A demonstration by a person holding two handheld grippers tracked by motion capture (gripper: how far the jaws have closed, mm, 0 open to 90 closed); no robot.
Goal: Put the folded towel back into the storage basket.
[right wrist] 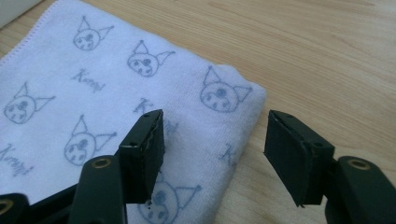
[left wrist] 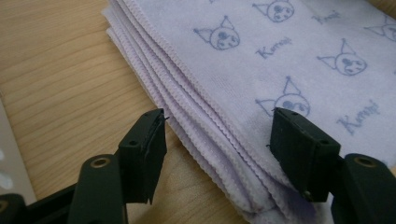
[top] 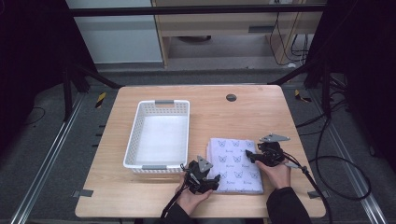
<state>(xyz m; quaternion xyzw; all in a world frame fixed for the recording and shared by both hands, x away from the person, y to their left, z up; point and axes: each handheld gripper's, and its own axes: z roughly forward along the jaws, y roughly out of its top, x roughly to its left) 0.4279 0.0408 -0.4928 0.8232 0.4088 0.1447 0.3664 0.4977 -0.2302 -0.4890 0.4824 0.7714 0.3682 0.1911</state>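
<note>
A folded pale lilac towel (top: 236,163) printed with small cartoon faces lies flat on the wooden table, just right of a white basket. My left gripper (top: 215,179) is at the towel's near left corner. Its jaws stand open astride the stacked, stitched edges (left wrist: 205,135): one jaw is over bare wood, the other over the cloth (left wrist: 280,56). My right gripper (top: 248,155) is at the towel's right side, also open (right wrist: 215,140). There one jaw hangs over the printed cloth (right wrist: 93,93) and the other over the table, with the rounded fold between them. Neither gripper's pads press on the towel.
The white perforated basket (top: 133,140) stands left of the towel, long side running away from me. A round dark grommet (top: 231,97) sits near the table's far edge. Bare wood (top: 261,116) lies beyond the towel. Cables trail off the table's right side.
</note>
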